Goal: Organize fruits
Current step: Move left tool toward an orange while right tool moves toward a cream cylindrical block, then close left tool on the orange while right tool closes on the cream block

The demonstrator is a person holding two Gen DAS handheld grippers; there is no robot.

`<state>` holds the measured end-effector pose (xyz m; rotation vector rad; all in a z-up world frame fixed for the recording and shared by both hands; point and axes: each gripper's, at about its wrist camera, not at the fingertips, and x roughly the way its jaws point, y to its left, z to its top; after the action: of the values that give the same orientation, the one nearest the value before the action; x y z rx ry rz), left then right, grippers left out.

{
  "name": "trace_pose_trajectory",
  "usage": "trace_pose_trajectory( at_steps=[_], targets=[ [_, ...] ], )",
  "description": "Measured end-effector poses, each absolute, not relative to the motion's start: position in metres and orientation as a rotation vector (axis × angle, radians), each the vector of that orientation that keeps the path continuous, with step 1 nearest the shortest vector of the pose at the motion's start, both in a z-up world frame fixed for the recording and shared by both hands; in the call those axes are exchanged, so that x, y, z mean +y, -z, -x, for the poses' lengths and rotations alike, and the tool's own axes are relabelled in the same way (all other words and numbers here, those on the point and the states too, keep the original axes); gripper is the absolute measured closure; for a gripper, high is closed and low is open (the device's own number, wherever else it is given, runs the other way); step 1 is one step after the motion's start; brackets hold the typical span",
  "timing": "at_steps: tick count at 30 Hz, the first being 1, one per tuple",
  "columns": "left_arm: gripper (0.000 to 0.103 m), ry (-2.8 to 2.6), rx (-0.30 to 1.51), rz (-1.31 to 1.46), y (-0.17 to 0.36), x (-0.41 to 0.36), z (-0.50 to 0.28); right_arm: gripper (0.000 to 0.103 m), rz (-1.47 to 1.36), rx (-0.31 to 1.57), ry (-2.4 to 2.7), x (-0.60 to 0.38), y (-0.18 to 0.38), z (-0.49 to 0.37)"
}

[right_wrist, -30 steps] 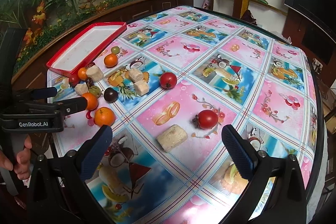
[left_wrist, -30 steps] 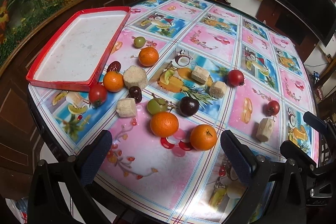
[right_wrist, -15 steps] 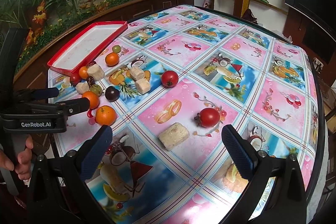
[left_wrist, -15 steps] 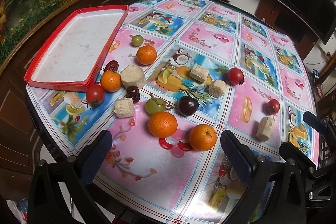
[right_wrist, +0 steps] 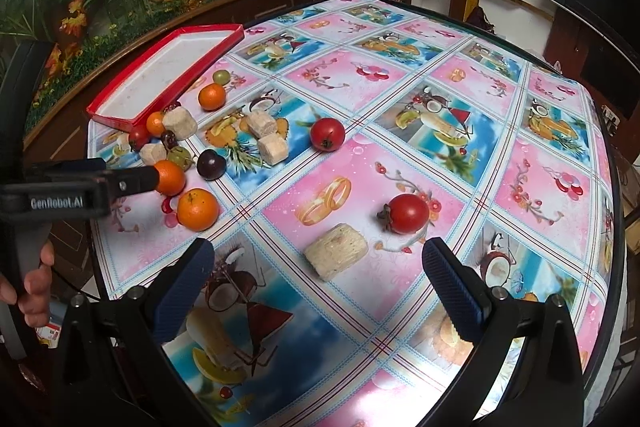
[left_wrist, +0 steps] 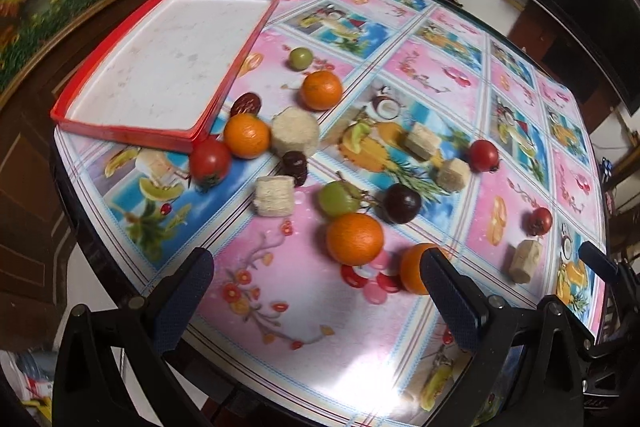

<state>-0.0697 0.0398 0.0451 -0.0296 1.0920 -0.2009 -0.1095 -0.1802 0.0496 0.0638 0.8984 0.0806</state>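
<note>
— Fruit-patterned oilcloth is seen over the whole round table [right_wrist: 400, 75], with dark wooden cabinets behind it. Where is the fruit to be found?

— It is scattered loose on the cloth. A red tray [left_wrist: 132, 137] with a white floor is set at the far left edge, and nothing is seen in it, so the sorting is judged not yet begun. Four oranges are counted: one [left_wrist: 354, 238] just ahead of the left tongs [left_wrist: 316, 291], one [left_wrist: 414, 273] partly hidden behind their right finger, one [left_wrist: 246, 136] near the tray corner, one [left_wrist: 321, 90] further back.

— And the rest?

— Tomatoes, green fruits, dark fruits and pale fibrous blocks are mixed among them. A tomato [right_wrist: 407, 213] and a block [right_wrist: 335, 256] lie just beyond the right tongs [right_wrist: 316, 287].

— How are the tongs held?

— Both pairs are spread wide and nothing is gripped. The left pair is aimed low at the near oranges, probably so that one can be taken first; the tray is kept close to the pile, presumably to shorten each carry.
</note>
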Motion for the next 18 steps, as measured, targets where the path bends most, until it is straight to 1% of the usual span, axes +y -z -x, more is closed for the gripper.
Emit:
trace_pose_trajectory(
  at_steps=[3,5,8,13,18],
  targets=[
    [0.001,0.196,1.102,0.027,-0.041,0.042,0.069,0.000,-0.058,0.905,-0.088,-0.178,-0.049,0.107],
    [0.003,0.199,1.105,0.022,-0.039,0.043,0.068,0.000,-0.051,0.911,-0.093,-0.176,-0.048,0.105],
    [0.007,0.214,1.113,0.020,-0.038,0.041,0.065,0.004,-0.046,0.924,-0.101,-0.174,-0.045,0.102],
    [0.018,0.250,1.139,0.016,-0.034,0.034,0.058,0.015,-0.048,0.958,-0.105,-0.171,-0.039,0.096],
    [0.019,0.253,1.152,0.017,-0.029,0.031,0.052,0.018,-0.038,0.991,-0.095,-0.170,-0.032,0.089]
  ],
)
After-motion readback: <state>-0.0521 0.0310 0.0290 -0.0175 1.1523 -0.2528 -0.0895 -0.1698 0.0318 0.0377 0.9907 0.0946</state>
